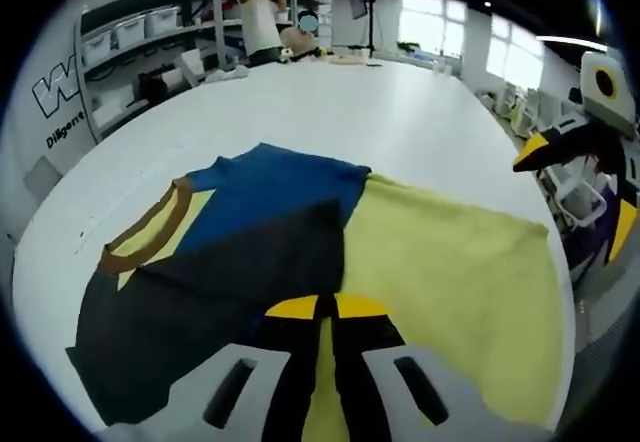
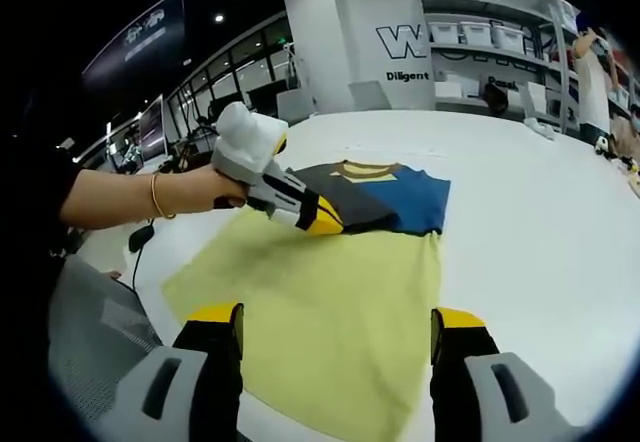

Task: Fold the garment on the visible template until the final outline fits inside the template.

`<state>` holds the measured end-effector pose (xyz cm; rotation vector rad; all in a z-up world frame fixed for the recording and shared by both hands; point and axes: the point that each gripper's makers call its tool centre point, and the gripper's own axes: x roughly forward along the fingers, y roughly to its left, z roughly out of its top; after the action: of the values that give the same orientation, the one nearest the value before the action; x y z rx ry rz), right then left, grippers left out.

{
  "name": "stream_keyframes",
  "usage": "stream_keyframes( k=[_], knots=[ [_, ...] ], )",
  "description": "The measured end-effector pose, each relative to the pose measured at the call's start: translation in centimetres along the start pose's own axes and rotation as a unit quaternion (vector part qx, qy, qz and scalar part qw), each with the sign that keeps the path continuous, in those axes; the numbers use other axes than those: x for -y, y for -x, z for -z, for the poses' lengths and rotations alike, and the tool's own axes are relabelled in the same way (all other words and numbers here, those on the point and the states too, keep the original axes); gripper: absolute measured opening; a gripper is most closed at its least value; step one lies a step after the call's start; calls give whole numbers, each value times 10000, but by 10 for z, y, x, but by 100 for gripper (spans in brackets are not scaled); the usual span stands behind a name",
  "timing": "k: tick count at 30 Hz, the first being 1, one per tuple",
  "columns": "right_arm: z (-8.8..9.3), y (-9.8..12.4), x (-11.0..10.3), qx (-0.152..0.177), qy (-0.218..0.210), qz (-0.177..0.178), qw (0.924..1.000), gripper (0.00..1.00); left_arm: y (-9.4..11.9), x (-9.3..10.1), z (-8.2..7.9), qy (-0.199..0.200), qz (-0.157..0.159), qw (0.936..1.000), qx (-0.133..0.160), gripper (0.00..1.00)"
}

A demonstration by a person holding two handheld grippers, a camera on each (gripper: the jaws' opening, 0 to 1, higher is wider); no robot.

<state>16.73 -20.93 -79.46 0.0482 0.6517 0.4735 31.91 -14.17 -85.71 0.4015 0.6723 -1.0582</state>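
Your left hand-held gripper (image 2: pixel 328 217) sits low on the dark grey, blue and yellow knit garment (image 1: pixel 260 252), jaws drawn together on the dark fold's edge, apparently to carry that flap across. Your right hand-held gripper (image 2: pixel 335 347) hangs above the near end of the pale yellow rectangular cloth template (image 2: pixel 330 312), jaws wide apart, nothing between them. The garment lies at the template's far end, overlapping its edge. Around both, the white table (image 2: pixel 530 232) offers open room; the template's near edge lies close to the table's rim.
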Motion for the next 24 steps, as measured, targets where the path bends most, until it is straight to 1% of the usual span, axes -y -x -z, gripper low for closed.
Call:
stream_keyframes(
  k=[4,10,11,14,16,19,21,24],
  knots=[
    [-1,-1,0,5,5,1,10000,74,4,-1,-12,-76,-25,9998,199,2],
    [-2,-3,-3,-5,34,-53,10000,74,5,-6,-27,-189,-48,9996,202,2],
    [-2,-3,-3,1,28,-54,10000,74,5,-8,-32,-187,-65,9995,246,2],
    [-2,-3,-2,12,22,-50,10000,74,6,-10,-38,-216,-93,9993,297,2],
    [-1,-3,-1,22,-3,-53,10000,74,5,-14,-53,-299,-135,9987,395,2],
    [0,-4,-1,17,-10,-69,10000,74,2,-19,-68,-415,-156,9979,472,2],
    [0,-5,-2,-9,1,-96,10000,74,-1,-22,-76,-490,-183,9973,510,2],
    [1,-7,-1,-36,11,-105,9999,75,-7,-25,-84,-587,-187,9968,516,2]
  ],
)
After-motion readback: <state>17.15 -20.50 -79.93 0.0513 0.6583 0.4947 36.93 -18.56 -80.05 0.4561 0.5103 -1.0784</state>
